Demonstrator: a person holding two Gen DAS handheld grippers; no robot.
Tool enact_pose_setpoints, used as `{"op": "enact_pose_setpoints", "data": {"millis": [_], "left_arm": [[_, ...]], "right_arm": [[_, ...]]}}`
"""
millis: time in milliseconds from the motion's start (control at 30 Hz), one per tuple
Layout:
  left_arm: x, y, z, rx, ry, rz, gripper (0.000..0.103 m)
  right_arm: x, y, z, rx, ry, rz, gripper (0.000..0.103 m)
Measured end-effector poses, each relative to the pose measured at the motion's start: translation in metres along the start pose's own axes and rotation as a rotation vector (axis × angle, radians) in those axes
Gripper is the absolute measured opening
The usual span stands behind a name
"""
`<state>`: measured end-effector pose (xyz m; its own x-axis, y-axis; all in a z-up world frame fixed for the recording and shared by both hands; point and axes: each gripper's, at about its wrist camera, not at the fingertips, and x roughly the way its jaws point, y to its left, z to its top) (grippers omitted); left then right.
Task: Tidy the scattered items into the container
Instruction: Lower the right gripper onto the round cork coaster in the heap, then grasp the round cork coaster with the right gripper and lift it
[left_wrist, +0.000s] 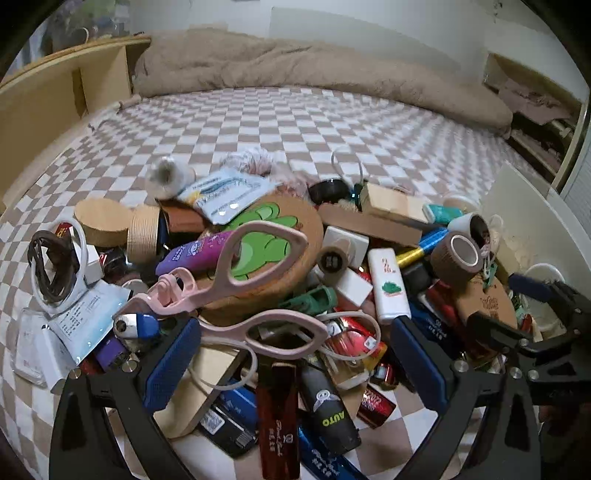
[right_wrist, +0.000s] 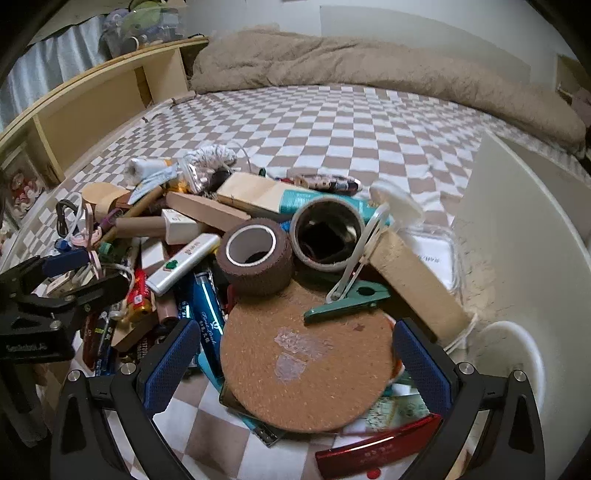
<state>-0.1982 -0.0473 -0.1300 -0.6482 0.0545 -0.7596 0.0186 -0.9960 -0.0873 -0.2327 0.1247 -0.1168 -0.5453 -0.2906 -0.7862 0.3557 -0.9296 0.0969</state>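
A heap of small items lies on the checkered bed sheet (left_wrist: 295, 122). In the left wrist view my left gripper (left_wrist: 293, 363) is open over the heap, with a pink scissor-like tool (left_wrist: 236, 269), a dark red box (left_wrist: 279, 410) and a black "AUTO" bottle (left_wrist: 330, 406) between its blue pads. My right gripper (right_wrist: 295, 363) is open too. A round cork coaster (right_wrist: 306, 362) lies between its fingers, its edge close to the right pad (right_wrist: 421, 363). The white container (right_wrist: 517, 229) stands just right of the pile. Each gripper shows in the other's view: the right gripper (left_wrist: 506, 302), the left gripper (right_wrist: 88, 275).
A brown tape roll (right_wrist: 255, 258), an open brown tube (right_wrist: 327, 232), a green clip (right_wrist: 347, 301) and a wooden block (right_wrist: 417, 280) crowd the coaster. A beige duvet (left_wrist: 314, 70) lies at the far end of the bed. A wooden shelf (right_wrist: 92, 107) runs along the left.
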Motion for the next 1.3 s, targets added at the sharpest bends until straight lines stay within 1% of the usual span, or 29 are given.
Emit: {"op": "enact_pose_setpoints", "data": {"millis": [67, 233, 333, 467, 567, 633, 800, 933, 1000, 1100, 1167, 1233, 1267, 1300], "left_arm": [[0.0, 0.002, 0.0, -0.009, -0.01, -0.008, 0.103], [0.004, 0.001, -0.003, 0.008, -0.018, -0.004, 0.103], [0.007, 0.002, -0.004, 0.009, -0.016, -0.009, 0.103], [0.008, 0.004, -0.006, -0.007, -0.016, -0.022, 0.103], [0.009, 0.005, -0.006, -0.007, -0.014, -0.021, 0.103], [0.009, 0.006, -0.006, -0.013, -0.017, -0.023, 0.103], [0.008, 0.012, -0.007, -0.056, -0.032, -0.049, 0.103], [0.002, 0.02, -0.007, -0.129, -0.049, -0.101, 0.103], [0.0, 0.025, -0.006, -0.155, -0.054, -0.126, 0.103], [-0.001, 0.027, -0.005, -0.161, -0.058, -0.126, 0.101], [-0.003, 0.027, -0.005, -0.159, -0.062, -0.107, 0.095], [-0.005, 0.027, -0.007, -0.158, -0.065, -0.093, 0.086], [-0.006, 0.028, -0.008, -0.158, -0.066, -0.089, 0.085], [-0.006, 0.028, -0.008, -0.157, -0.067, -0.084, 0.082]], "right_arm": [[0.004, 0.001, -0.001, 0.002, 0.006, -0.007, 0.103], [0.007, 0.009, -0.004, -0.049, -0.007, -0.064, 0.103], [0.009, 0.015, -0.008, -0.091, -0.012, -0.096, 0.103], [0.009, 0.022, -0.014, -0.172, -0.02, -0.104, 0.103], [0.013, 0.024, -0.014, -0.233, 0.007, -0.123, 0.103], [0.015, 0.024, -0.012, -0.246, 0.022, -0.13, 0.103], [0.017, 0.014, -0.009, -0.199, 0.036, -0.115, 0.103], [0.014, -0.001, -0.007, -0.123, 0.043, -0.049, 0.103], [0.009, -0.006, -0.007, -0.092, 0.03, -0.023, 0.103], [-0.001, -0.017, -0.004, -0.019, 0.015, 0.036, 0.103], [-0.006, -0.025, -0.002, 0.029, 0.001, 0.063, 0.103], [-0.012, -0.028, -0.002, 0.045, -0.012, 0.059, 0.103], [-0.014, -0.029, -0.002, 0.046, -0.018, 0.05, 0.103], [-0.014, -0.031, -0.003, 0.049, -0.023, 0.045, 0.103]]}}
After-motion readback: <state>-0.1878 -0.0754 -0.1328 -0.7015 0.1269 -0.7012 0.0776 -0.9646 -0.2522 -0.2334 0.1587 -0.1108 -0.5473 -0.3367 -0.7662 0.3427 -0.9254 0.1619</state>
